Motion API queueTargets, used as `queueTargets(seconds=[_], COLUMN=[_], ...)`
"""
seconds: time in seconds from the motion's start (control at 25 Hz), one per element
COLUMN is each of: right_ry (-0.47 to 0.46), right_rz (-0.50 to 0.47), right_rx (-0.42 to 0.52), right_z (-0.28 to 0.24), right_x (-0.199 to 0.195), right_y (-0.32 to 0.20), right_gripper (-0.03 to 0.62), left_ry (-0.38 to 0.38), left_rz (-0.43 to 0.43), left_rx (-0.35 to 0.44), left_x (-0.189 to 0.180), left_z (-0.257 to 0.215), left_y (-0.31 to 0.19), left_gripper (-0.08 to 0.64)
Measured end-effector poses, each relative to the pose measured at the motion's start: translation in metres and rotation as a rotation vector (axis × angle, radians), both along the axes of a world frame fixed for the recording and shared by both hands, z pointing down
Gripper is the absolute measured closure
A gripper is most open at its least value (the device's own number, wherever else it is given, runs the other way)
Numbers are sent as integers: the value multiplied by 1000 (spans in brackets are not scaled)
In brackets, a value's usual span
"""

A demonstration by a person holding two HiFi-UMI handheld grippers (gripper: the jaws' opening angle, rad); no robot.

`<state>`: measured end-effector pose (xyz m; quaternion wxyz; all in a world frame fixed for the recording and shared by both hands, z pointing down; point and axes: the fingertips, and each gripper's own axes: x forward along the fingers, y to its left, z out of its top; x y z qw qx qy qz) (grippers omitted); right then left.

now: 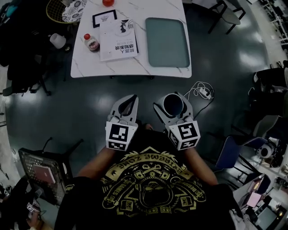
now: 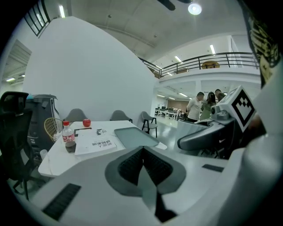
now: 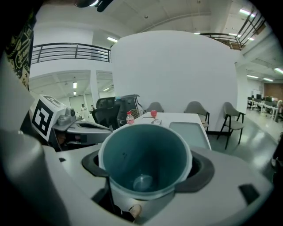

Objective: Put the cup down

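A pale cup with a dark teal inside (image 1: 173,104) (image 3: 145,163) sits upright between the jaws of my right gripper (image 1: 173,106) (image 3: 146,170), which is shut on it; the cup looks empty. Both grippers are held close to the person's chest, above the dark floor and short of the white table (image 1: 130,65). My left gripper (image 1: 127,105) (image 2: 142,165) is beside the right one, its jaws shut with nothing between them. A grey-green tray (image 1: 167,42) (image 3: 189,130) (image 2: 134,136) lies on the table's right half.
On the table lie a white booklet (image 1: 118,40), a small red-capped bottle (image 1: 91,42), a dark-framed card (image 1: 104,18) and a red apple (image 1: 108,2). A black office chair (image 1: 42,168) stands at lower left. A cable with a charger (image 1: 202,92) lies on the floor. People stand far off (image 2: 201,106).
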<state>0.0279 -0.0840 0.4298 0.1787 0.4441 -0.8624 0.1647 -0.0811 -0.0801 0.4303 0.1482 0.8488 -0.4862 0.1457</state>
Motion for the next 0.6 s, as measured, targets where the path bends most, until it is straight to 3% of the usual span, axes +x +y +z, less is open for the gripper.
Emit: queueTargets(seconds=[0.6], right_ry=[22], right_rz=[145], right_rx=[46], right_z=[-9], right_x=[0], right_y=[-44], right_gripper=[210], left_ry=[50], left_rz=[102], left_rx=[9], left_x=[-12], left_z=[-1], left_y=[-51], left_gripper=[548])
